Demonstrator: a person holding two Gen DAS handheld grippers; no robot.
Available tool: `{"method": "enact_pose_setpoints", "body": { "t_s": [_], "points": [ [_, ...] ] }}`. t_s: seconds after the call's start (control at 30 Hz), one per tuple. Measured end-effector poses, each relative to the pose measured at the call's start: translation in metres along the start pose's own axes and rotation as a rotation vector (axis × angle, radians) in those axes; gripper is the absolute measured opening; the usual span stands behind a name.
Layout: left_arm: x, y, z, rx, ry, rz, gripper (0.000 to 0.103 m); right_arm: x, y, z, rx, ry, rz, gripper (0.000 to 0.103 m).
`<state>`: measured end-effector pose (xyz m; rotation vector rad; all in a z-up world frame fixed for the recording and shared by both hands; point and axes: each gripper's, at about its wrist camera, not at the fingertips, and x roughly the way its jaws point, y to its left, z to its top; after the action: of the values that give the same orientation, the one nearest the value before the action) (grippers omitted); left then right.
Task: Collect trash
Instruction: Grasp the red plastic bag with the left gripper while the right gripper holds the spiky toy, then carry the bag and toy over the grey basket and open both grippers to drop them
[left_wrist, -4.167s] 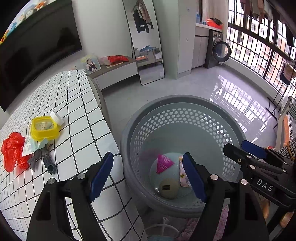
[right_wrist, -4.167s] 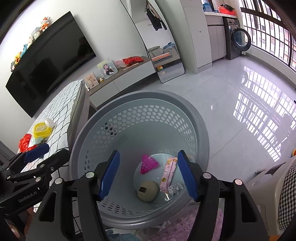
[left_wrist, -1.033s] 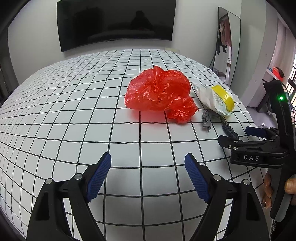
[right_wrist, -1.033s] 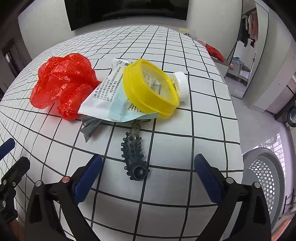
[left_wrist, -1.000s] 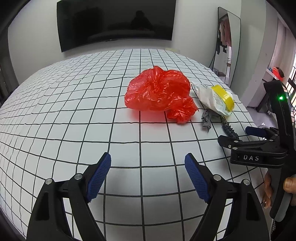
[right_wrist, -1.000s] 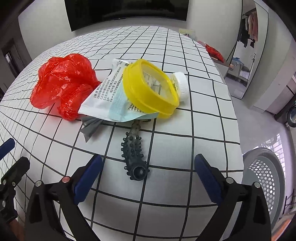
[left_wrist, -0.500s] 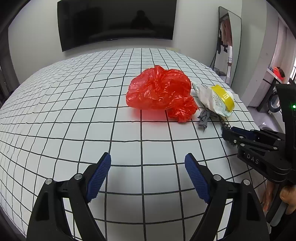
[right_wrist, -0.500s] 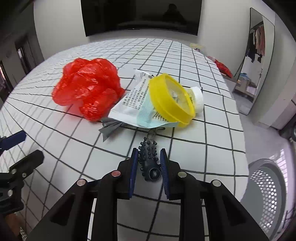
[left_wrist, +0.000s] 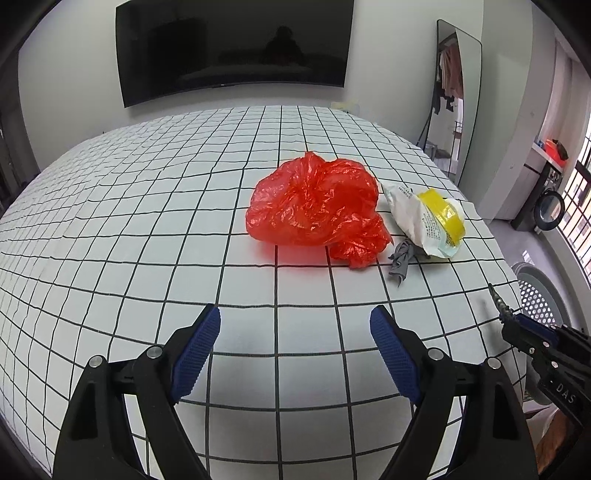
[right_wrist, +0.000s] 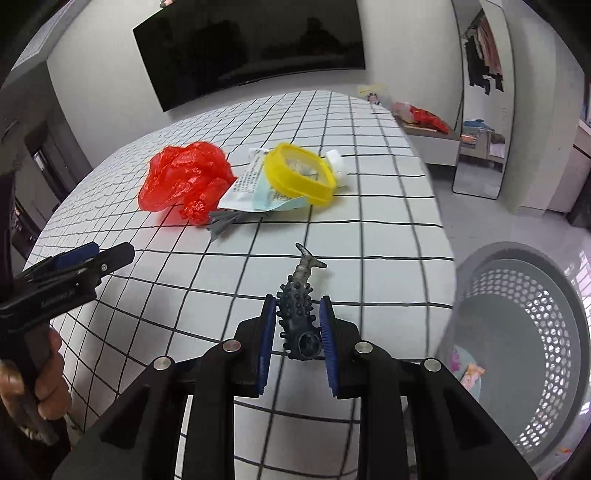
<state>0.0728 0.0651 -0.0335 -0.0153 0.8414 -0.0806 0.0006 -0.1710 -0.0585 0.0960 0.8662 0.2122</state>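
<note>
My right gripper (right_wrist: 297, 321) is shut on a dark knobbly rubber toy (right_wrist: 300, 302), lifted off the checked tablecloth and pointing toward the pile of trash. That pile holds a crumpled red plastic bag (right_wrist: 184, 181), a white printed packet (right_wrist: 255, 188), a yellow-rimmed lid (right_wrist: 299, 173) and a grey scrap (right_wrist: 221, 221). In the left wrist view the red bag (left_wrist: 317, 206), the packet (left_wrist: 421, 218) and the grey scrap (left_wrist: 400, 256) lie ahead of my left gripper (left_wrist: 295, 343), which stands open over bare cloth. The toy's tip (left_wrist: 496, 301) sticks out of the right gripper at the far right.
A grey perforated laundry basket (right_wrist: 535, 332) stands on the floor off the table's right edge, with a few bits of trash in its bottom. A white cap (right_wrist: 338, 162) lies behind the yellow lid. A black TV (left_wrist: 232, 48) hangs on the far wall.
My right gripper shut on the knobbly toy and lifted it back and to the right, away from the pile toward the table's edge. The left gripper stayed put, open.
</note>
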Motion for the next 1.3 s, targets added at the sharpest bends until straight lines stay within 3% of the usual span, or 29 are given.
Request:
{"method": "enact_pose_setpoints", "body": {
  "t_s": [0.37, 0.67, 0.83, 0.9, 1.03, 1.17, 1.3],
  "points": [
    [0.014, -0.023, 0.053, 0.043, -0.069, 0.039, 0.084, -0.013, -0.02, -0.003, 0.048, -0.044, 0.016, 0.024],
    [0.04, -0.04, 0.079, 0.06, -0.038, 0.016, 0.084, -0.016, -0.032, -0.002, 0.076, -0.048, 0.03, 0.024],
    [0.065, -0.045, 0.085, 0.067, -0.009, 0.056, 0.084, -0.018, -0.033, -0.003, 0.079, -0.051, 0.027, 0.024],
    [0.071, -0.046, 0.084, 0.074, -0.004, 0.071, 0.08, -0.019, -0.033, -0.003, 0.08, -0.053, 0.024, 0.024],
    [0.08, -0.046, 0.083, 0.084, 0.023, 0.05, 0.048, -0.019, -0.032, -0.003, 0.079, -0.051, 0.022, 0.024],
    [0.075, -0.048, 0.08, 0.096, 0.02, 0.024, 0.025, -0.02, -0.03, -0.003, 0.076, -0.05, 0.022, 0.024],
    [0.059, -0.045, 0.075, 0.093, 0.001, 0.023, 0.023, -0.021, -0.031, -0.003, 0.08, -0.057, 0.02, 0.024]
  ]
}}
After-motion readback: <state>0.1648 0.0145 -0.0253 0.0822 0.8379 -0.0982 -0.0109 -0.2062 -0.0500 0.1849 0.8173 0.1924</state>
